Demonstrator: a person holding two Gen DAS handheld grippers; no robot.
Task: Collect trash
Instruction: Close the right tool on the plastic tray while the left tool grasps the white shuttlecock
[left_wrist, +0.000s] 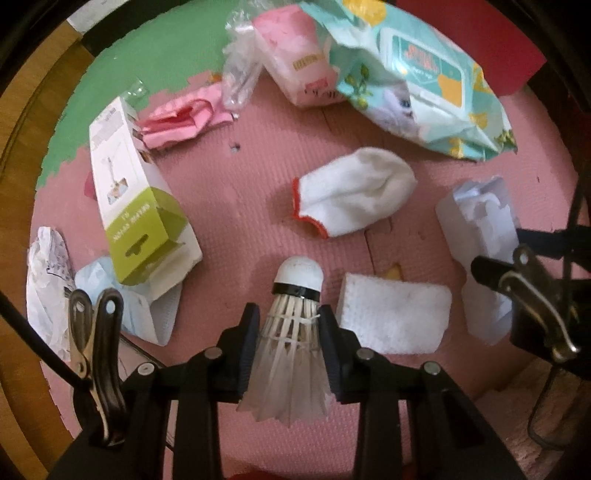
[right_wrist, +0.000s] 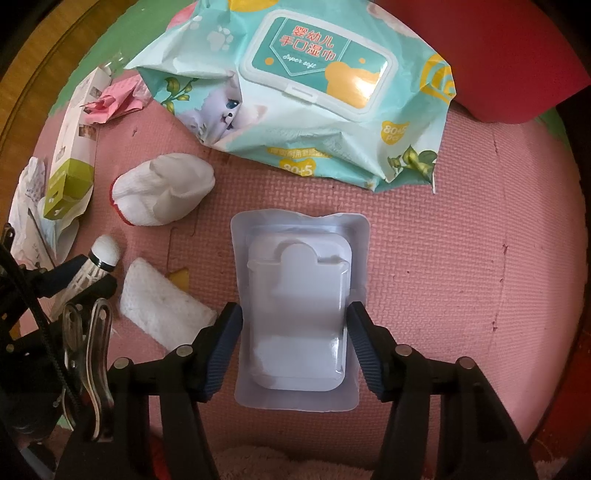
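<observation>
The left gripper (left_wrist: 288, 314) points down at the pink foam mat (left_wrist: 236, 206), and its jaws are narrow, pressed on both sides of the feather skirt of the shuttlecock (left_wrist: 291, 328); I judge it is gripped. Just right of this gripper lies a white sponge (left_wrist: 393, 317), and ahead of it a white sock (left_wrist: 354, 192).

The right gripper (right_wrist: 293, 328) stands wide over the white plastic blister tray (right_wrist: 299, 314). The fingers (right_wrist: 225, 343) are at both edges of the tray, but from the right wrist view I cannot tell if they already press it.

The collecting looks to be near its beginning. Much trash lies spread around: ahead of the right gripper the wet wipes pack (right_wrist: 314, 96), and ahead-left of the left gripper the green and white carton (left_wrist: 144, 206), the pink wrapper (left_wrist: 181, 120) and crumpled paper (left_wrist: 46, 280). No bin or bag is visible
</observation>
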